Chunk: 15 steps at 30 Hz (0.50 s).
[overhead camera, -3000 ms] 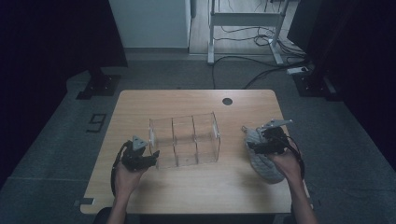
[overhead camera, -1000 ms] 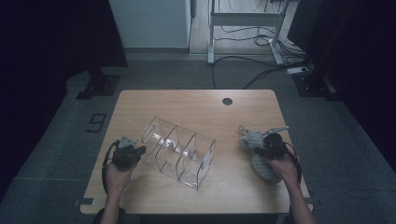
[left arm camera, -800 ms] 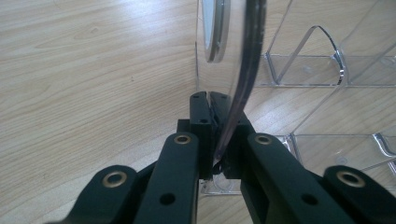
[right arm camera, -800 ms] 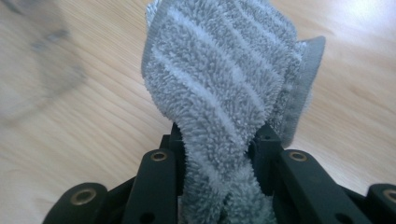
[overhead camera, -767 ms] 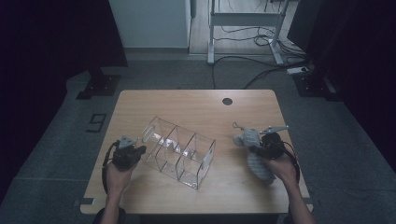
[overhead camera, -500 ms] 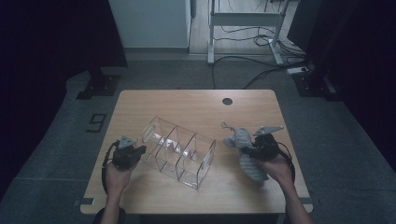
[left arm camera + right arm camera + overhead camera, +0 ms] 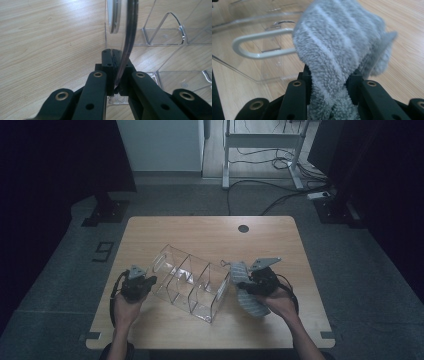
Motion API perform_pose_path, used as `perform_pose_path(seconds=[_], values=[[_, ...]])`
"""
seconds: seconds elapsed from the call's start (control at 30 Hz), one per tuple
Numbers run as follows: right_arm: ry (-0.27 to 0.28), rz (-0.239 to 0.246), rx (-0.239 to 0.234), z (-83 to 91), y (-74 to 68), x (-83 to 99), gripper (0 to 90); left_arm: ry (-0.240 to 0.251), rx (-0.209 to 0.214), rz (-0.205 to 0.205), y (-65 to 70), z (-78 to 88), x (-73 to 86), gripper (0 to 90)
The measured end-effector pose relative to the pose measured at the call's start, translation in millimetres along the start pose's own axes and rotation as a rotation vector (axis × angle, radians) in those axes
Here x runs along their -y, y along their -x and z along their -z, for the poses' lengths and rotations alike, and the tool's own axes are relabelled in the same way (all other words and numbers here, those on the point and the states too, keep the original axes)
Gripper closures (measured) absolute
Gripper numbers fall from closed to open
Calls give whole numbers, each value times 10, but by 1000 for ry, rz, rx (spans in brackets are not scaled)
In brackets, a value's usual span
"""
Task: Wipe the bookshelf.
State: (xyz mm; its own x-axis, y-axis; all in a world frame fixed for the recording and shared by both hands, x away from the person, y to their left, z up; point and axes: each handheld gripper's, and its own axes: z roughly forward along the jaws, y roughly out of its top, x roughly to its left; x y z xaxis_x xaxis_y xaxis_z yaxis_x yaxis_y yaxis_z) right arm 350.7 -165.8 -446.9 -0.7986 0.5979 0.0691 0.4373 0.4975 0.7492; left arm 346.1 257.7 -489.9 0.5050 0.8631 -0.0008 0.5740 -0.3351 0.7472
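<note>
A clear acrylic organizer with three compartments lies slantwise on the wooden table. My left gripper is shut on the organizer's left end wall; in the left gripper view the clear wall runs between the pinched black jaws of that gripper. My right gripper is shut on a grey striped fluffy cloth and hovers just right of the organizer's right end. In the right gripper view the cloth bulges up out of the right gripper, in front of the organizer's clear wall.
A round cable hole sits near the table's far edge. Dark floor surrounds the table, with a desk frame and cables behind it. Bare wood lies along the far half and the near right corner.
The right gripper has carried the cloth leftward and a little up, from the table's right side to the organizer's right end. The left gripper and the organizer have stayed put over the last second.
</note>
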Motion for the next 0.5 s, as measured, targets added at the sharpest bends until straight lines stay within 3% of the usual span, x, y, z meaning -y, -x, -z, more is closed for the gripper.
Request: perform_pose_path(seconds=[0.17,0.3,0.5], values=[[-8,35,3,-134,-66,-55,694,-5,-4,-8,10,-8,-12,870],[-4,33,-9,-154,-70,-42,699,-11,-14,-5,26,-14,-25,870],[-8,71,-22,-132,-156,-52,700,-37,-67,-7,84,-30,-64,869]])
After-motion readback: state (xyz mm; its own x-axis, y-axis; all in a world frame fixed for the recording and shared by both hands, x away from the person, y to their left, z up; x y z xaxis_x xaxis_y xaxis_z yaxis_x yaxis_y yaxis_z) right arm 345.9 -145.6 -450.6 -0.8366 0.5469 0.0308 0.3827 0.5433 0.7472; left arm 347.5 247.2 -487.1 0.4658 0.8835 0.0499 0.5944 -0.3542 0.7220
